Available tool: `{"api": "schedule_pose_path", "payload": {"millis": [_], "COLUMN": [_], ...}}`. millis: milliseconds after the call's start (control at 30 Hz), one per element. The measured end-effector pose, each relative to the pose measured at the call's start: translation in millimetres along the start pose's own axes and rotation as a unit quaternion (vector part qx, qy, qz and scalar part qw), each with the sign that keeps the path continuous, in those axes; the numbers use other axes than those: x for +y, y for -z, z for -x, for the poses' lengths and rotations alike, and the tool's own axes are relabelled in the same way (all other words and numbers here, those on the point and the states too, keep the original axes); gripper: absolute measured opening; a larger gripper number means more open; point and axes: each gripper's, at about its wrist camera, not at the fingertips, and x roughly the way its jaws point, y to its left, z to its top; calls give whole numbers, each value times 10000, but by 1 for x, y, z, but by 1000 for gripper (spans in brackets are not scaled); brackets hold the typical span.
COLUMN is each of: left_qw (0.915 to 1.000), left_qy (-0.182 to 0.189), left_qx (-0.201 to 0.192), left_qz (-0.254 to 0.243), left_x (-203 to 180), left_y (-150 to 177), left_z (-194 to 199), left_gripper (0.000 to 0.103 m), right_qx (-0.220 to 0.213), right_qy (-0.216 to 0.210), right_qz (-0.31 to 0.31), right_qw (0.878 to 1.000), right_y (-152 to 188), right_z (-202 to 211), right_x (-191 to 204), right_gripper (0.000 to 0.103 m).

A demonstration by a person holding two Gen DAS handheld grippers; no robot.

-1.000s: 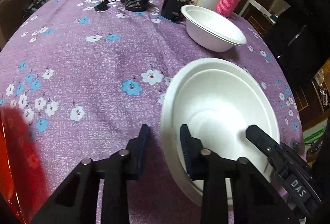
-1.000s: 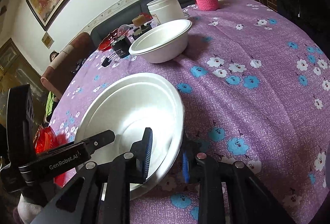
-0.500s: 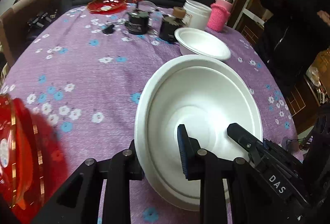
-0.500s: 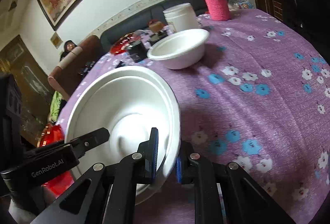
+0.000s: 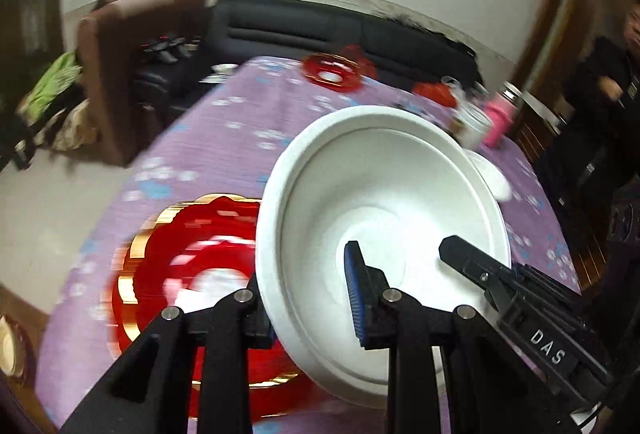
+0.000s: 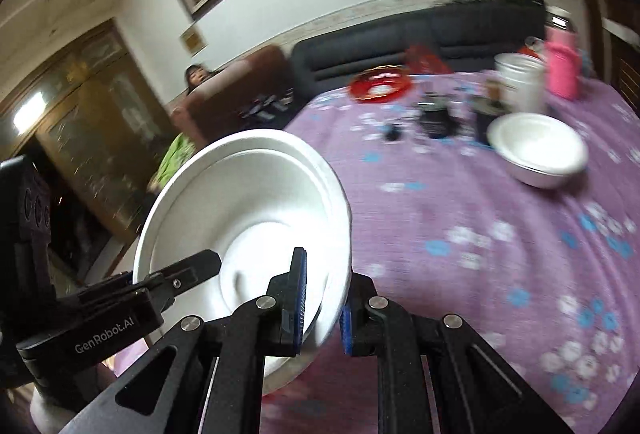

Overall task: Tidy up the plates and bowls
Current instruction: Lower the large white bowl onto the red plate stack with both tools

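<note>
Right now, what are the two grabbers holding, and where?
Both hold the big white foam bowl by its rim: the left gripper on one side, the right gripper on the opposite side.

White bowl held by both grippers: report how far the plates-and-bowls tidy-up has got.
Done: nothing looks sorted yet. In hand: the large white bowl is lifted off the purple tablecloth, the left gripper and right gripper each clamped on its rim. Left: a smaller white bowl sits alone, a red plate lies below the lifted bowl and another red plate sits at the far edge.
</note>
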Motion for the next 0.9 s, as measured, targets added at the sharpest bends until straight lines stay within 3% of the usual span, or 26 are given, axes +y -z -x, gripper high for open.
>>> {"api": "schedule_pose_path", "payload": {"millis": [167, 400, 500, 567, 700, 800, 900], "left_qw": [9988, 9959, 9949, 9947, 9947, 9945, 9943], "left_qy": [-217, -337, -339, -294, -180, -99, -147], "left_qx": [96, 413, 441, 400, 283, 177, 24], "left_qz": [424, 726, 837, 899, 973, 1024, 1057], "left_x": [57, 96, 104, 110, 112, 115, 115], "left_y": [6, 17, 20, 19, 20, 21, 21], "left_z": [-1, -26, -30, -30, -20, -10, 1], "left_gripper": [25, 25, 31, 42, 47, 52, 70], "right_qx": [396, 845, 935, 944, 899, 917, 848], "right_qy": [-175, -59, 41, 144, 258, 272, 136], "right_qz": [349, 568, 634, 708, 777, 702, 627], "right_qw": [9985, 9948, 9936, 9929, 9926, 9929, 9943], "right_y": [3, 19, 23, 24, 26, 25, 24], "right_z": [-44, -86, -96, -100, -102, -105, -104], "right_x": [53, 79, 81, 82, 84, 81, 79], "right_gripper": [16, 16, 16, 16, 17, 29, 39]}}
